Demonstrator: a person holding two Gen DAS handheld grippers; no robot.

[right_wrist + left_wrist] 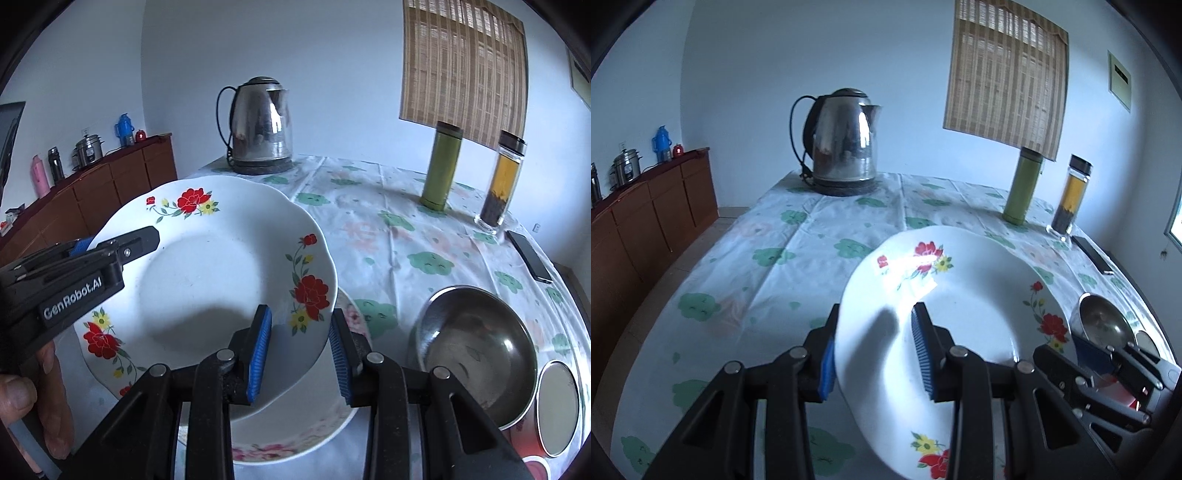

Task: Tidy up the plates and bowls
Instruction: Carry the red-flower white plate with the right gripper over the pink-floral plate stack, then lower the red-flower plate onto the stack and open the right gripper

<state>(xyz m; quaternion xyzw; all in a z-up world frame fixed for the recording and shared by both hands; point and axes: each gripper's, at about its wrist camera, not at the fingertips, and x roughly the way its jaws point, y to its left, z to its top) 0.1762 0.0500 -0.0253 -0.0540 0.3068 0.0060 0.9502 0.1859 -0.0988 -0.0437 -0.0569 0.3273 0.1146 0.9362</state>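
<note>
A white deep plate with red and yellow flowers (207, 273) hangs above the table, held from two sides. My left gripper (875, 354) is shut on its near rim, one blue pad on top and one underneath; the right wrist view shows the left gripper (118, 240) at the plate's left rim. My right gripper (299, 350) is shut on the plate's right rim, and its black body shows beside the plate (1086, 354). Under the lifted plate lies a second plate with pink flowers (295, 439). A steel bowl (476, 350) sits to the right on the tablecloth.
A steel kettle (262, 125) stands at the table's far end. A green flask (439, 166) and a glass tea bottle (502, 184) stand at the far right, a phone (530, 256) near the right edge. A red-sided cup (557, 410) sits by the steel bowl. A wooden sideboard (122, 184) runs along the left wall.
</note>
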